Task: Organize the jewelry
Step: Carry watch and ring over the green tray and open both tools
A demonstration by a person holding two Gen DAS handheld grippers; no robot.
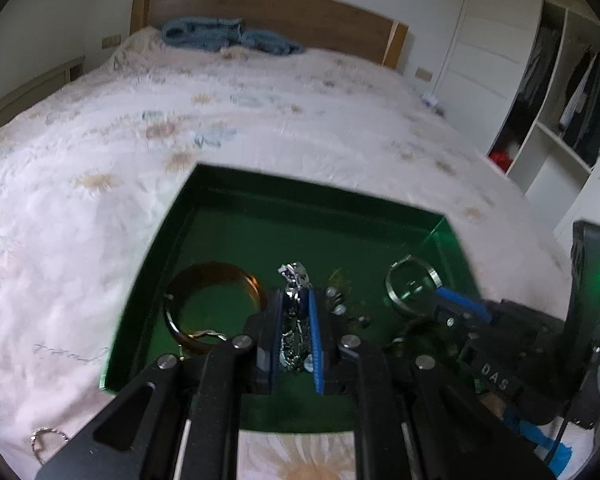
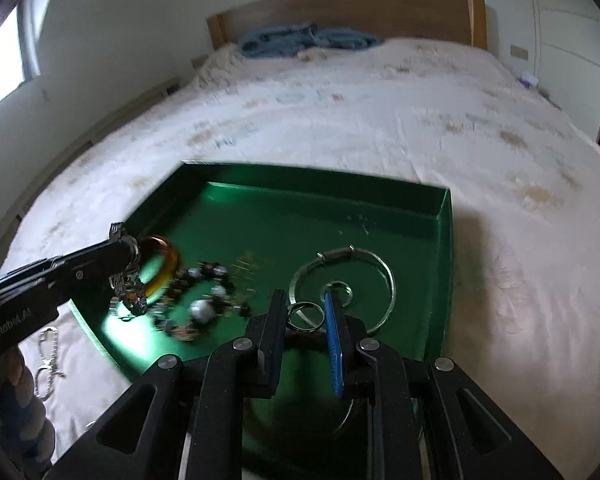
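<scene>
Right tongs (image 2: pixel 306 316) pinch a small ring (image 2: pixel 306 317) over green tray (image 2: pixel 442 264).

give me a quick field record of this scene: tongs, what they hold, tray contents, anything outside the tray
left tongs: shut on silver chain, over the tray
right tongs: shut on small silver ring
tray: green, on the bed
in tray: amber bangle, beaded bracelet, large silver hoop
outside tray: silver bracelet on bedspread

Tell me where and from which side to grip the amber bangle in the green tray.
Grip the amber bangle on its far band, one finger inside the hoop and one outside, coming from above. It seems to lie flat in the green tray, so only the rim offers a hold; the near side is crowded by the left gripper and its silver chain.
</scene>
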